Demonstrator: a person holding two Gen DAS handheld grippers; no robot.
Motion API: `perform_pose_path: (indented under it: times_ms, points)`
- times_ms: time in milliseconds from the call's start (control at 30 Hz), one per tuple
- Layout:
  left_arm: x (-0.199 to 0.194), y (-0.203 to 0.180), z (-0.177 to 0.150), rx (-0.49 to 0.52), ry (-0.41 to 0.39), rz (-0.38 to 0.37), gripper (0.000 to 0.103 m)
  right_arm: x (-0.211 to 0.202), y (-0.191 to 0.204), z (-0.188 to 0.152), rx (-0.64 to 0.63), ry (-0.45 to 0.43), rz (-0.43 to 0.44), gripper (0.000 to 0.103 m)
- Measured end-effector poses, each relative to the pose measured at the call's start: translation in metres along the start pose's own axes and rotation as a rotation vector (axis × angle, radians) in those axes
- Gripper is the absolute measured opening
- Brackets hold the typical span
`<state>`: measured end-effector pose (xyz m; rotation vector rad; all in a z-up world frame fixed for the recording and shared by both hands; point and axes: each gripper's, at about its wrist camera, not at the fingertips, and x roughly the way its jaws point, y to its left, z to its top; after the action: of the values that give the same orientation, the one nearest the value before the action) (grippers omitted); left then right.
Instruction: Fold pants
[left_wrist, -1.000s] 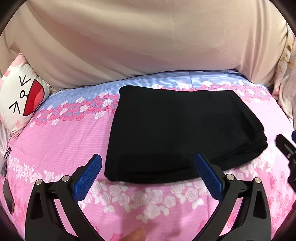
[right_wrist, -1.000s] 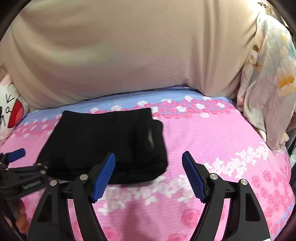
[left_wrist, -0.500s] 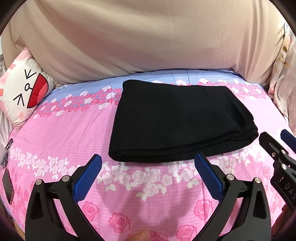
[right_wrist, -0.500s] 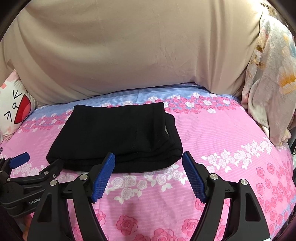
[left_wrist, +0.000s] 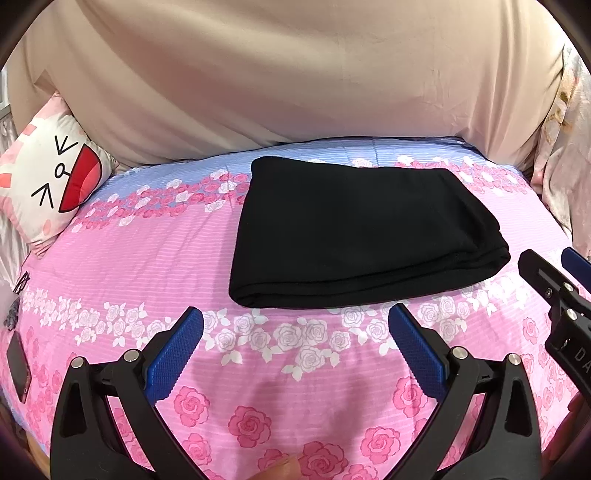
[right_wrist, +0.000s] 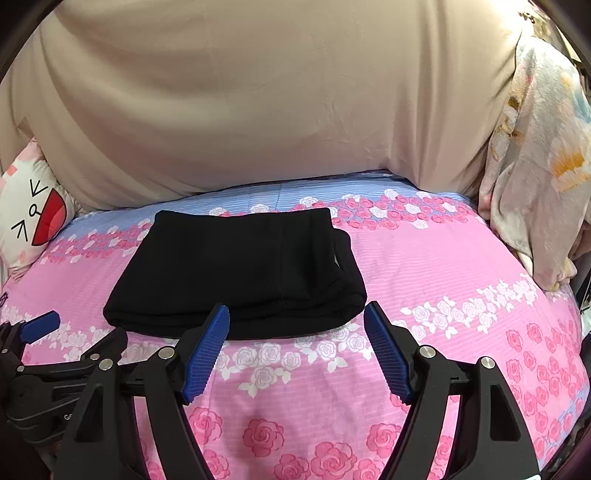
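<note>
Black fabric pants (left_wrist: 354, 236), folded into a flat rectangle, lie on the pink rose-print bed sheet (left_wrist: 258, 369). Left gripper (left_wrist: 295, 339) and right gripper (right_wrist: 295, 339) both spread wide, empty, just short of the pants' near edge.

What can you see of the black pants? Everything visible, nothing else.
The black pants are folded into a compact, roughly rectangular stack of several layers, lying flat on the pink rose-print bedspread. The fabric looks soft, matte and knit-like, plain with no print. The folded edge facing the cameras is rounded and thick; on the right end, layered edges and a seam show in the right wrist view. Nothing touches them but the bedspread: both grippers sit nearer the camera, open and clear of the cloth.
</note>
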<state>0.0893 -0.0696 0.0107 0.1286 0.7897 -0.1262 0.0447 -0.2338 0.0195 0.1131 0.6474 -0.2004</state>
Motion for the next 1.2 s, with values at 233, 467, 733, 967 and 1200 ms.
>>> perform_pose_path:
  times_ms: [233,467,733,967,1200]
  points:
    - [-0.006,0.001,0.000,0.004,-0.011,0.000,0.098,-0.004,0.003,0.001,-0.012,-0.010,0.002,0.073]
    - [-0.006,-0.001,-0.001,0.008,-0.011,0.001,0.098,-0.001,0.003,0.000,-0.008,0.003,0.007,0.073]
    - [-0.003,-0.002,0.000,0.015,-0.011,0.007,0.098,0.006,0.004,0.000,-0.012,0.015,0.012,0.073]
    - [0.001,-0.004,0.002,0.026,-0.012,0.023,0.098,0.009,0.005,0.000,-0.009,0.019,0.009,0.073]
    - [0.000,-0.004,0.005,0.023,-0.025,0.043,0.098,0.010,0.005,0.000,-0.006,0.019,0.008,0.073]
